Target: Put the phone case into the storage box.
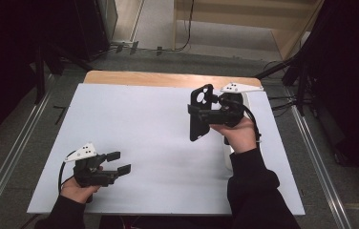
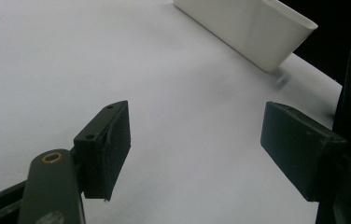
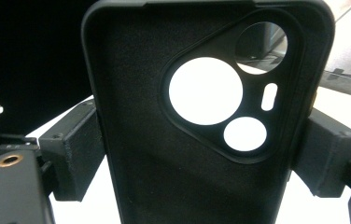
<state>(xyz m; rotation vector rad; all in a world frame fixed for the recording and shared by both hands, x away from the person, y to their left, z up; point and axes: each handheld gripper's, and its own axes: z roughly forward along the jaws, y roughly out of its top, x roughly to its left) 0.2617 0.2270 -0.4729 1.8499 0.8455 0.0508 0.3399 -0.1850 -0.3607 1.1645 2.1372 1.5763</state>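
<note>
A black phone case (image 1: 200,113) with round camera cut-outs is held upright above the right part of the white table sheet (image 1: 144,133). My right gripper (image 1: 205,114) is shut on its two long edges. In the right gripper view the case's hollow inner side (image 3: 164,158) faces the camera, with a jaw pad pressed on each side. My left gripper (image 1: 118,162) hovers low over the front left of the sheet, jaws wide open with nothing between them (image 2: 194,149).
A long white tray (image 1: 232,157) lies along the sheet's right side, partly hidden under the right hand; its end shows in the left gripper view (image 2: 253,28). Dark stands and rails flank the table. A wooden edge (image 1: 168,78) runs along the back.
</note>
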